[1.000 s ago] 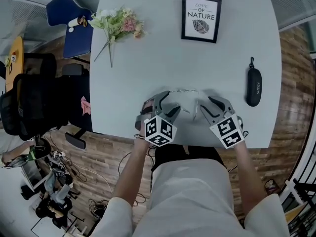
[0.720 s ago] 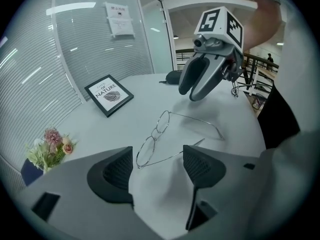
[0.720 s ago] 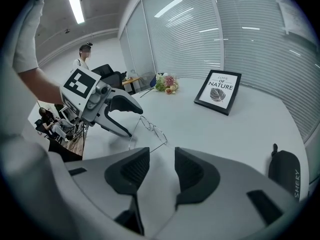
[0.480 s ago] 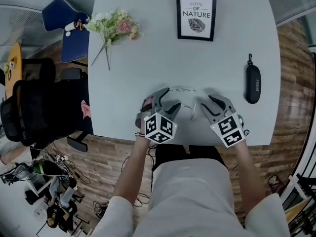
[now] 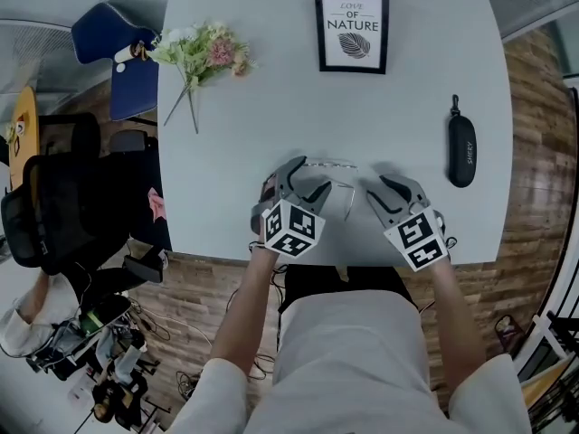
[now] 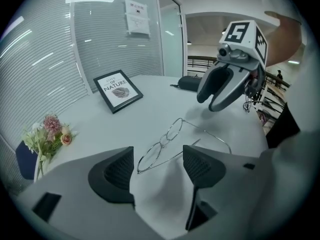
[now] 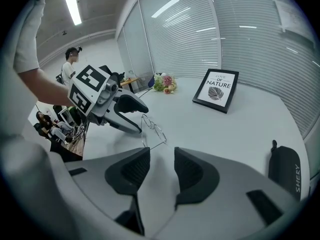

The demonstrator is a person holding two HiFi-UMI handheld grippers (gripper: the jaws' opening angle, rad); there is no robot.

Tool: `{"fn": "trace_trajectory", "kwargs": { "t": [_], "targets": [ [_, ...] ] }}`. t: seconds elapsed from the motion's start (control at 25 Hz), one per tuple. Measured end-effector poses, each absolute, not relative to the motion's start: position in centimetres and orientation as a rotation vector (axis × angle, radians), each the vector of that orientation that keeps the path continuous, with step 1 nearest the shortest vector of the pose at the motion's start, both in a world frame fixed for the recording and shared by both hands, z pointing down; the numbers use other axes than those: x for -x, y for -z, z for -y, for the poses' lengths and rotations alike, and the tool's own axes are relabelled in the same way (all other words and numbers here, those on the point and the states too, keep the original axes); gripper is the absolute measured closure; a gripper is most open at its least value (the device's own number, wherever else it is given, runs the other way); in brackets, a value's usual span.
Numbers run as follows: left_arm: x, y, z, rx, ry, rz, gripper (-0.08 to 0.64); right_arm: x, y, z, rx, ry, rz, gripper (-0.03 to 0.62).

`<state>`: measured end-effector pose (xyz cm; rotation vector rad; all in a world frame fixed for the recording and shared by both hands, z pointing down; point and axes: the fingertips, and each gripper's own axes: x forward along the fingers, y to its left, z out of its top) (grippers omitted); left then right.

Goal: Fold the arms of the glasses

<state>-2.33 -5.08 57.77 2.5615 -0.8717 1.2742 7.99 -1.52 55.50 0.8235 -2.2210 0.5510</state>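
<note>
Thin wire-framed glasses (image 5: 331,175) (image 6: 162,146) (image 7: 151,128) lie on the pale grey table (image 5: 271,125), near its front edge. In the left gripper view, one arm angles inward behind the lenses and the other sticks out towards the right gripper. My left gripper (image 5: 303,188) (image 6: 157,168) stands open just short of the glasses' left end, with only bare table between its pads. Beside their right end my right gripper (image 5: 384,193) (image 7: 162,170) (image 6: 220,96) hovers over the table. Its jaws are narrowly open, and table surface shows in the gap.
A framed "Love of Nature" print (image 5: 351,30) stands at the table's far side. A flower sprig (image 5: 199,52) lies at the far left and a black glasses case (image 5: 461,150) at the right. Office chairs (image 5: 81,179) stand left of the table. The table's front edge (image 5: 362,262) runs under my wrists.
The head view has drifted a little. My left gripper has rolled slightly. Both grippers keep their places at either end of the glasses, which lie where they were.
</note>
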Motion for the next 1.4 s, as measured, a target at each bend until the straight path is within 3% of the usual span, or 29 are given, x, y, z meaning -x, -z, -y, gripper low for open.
{"fn": "trace_trajectory", "kwargs": {
  "t": [1.08, 1.4],
  "targets": [
    [3.0, -58.2, 7.2, -2.340, -1.095, 1.068, 0.284, -7.7, -55.9, 2.0, -0.812, -0.561, 2.213, 0.434],
    [3.1, -57.1, 6.5, -2.386, -1.089, 1.053, 0.284, -7.1, -56.0, 1.8, -0.692, -0.406, 2.218, 0.376]
  ]
}}
